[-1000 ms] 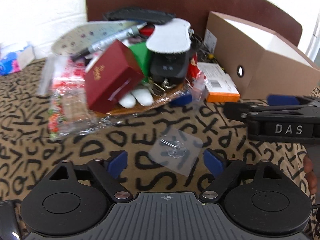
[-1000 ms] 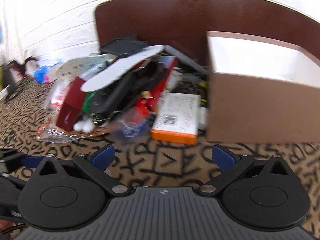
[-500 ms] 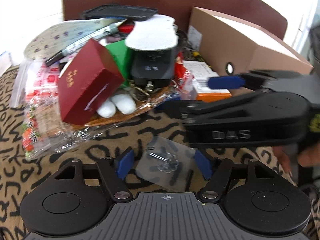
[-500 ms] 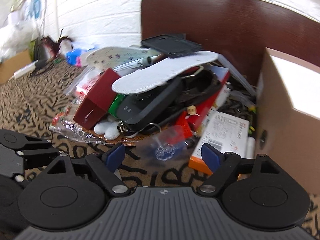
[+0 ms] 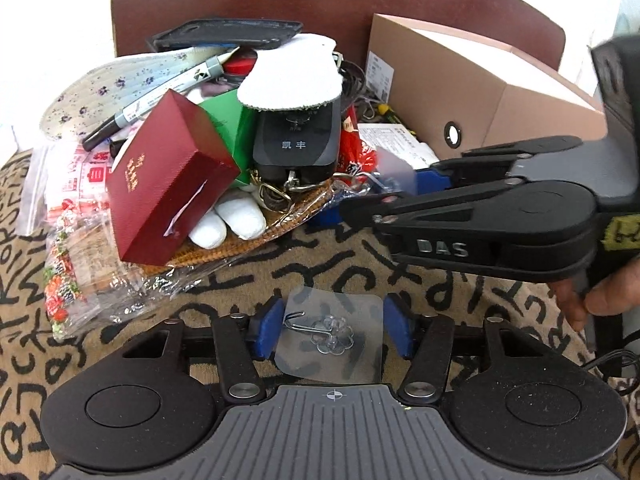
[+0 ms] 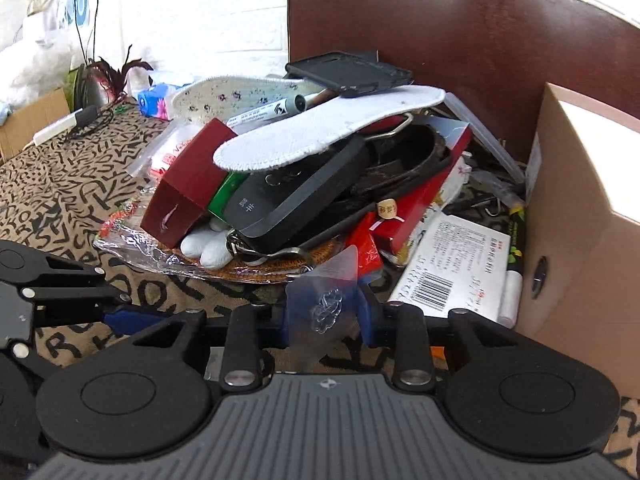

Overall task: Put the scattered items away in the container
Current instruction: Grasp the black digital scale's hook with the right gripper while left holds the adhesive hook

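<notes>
Fingers (image 5: pixel 267 330) of both grippers closing around clear hook pads (image 5: pixel 330 334) beside clutter

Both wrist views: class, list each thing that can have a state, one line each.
Left tongs: closing around a clear adhesive hook lying flat on the cloth.
Right tongs: closing on a second clear hook, tilted upward.
Cardboard box: open.
Maroon gift box: closed, tilted on the pile.

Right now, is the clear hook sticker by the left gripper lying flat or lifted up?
Lying flat: the clear hook sticker rests spread on the patterned cloth, between the left gripper and its closing jaws.
</notes>
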The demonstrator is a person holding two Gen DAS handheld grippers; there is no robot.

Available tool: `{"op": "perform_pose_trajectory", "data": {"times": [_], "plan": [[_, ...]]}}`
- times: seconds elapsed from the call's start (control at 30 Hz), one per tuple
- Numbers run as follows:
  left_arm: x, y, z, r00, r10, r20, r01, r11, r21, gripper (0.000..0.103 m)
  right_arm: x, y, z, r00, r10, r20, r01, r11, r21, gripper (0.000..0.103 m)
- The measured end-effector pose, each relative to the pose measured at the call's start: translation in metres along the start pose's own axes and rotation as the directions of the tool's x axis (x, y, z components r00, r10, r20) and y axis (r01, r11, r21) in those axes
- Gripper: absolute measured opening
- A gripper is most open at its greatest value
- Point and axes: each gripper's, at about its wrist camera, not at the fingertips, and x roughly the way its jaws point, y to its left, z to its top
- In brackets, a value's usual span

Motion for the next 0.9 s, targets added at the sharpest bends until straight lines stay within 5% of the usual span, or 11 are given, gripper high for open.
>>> {"op": "perform_pose_trajectory", "data": {"times": [0.3, 0.9], "plan": [[-0.016, -0.002, -0.005, 1.000, 0.015, 0.000, -0.015, 1.000, -0.019, 0.046, -0.030, 0.002, -0.012, 1.000, 0.012, 0.006, -0.012, 1.000, 0.026, 0.027], [-0.041, -0.018, -0.019, 0.999, 0.044, -0.007, -0.044, 0.999, -0.016, 0.046, -0.070, -0.012, -0.052, 0.998, -0.047, -0.033, 0.050, 0.992, 0.118, 0.027]]}}
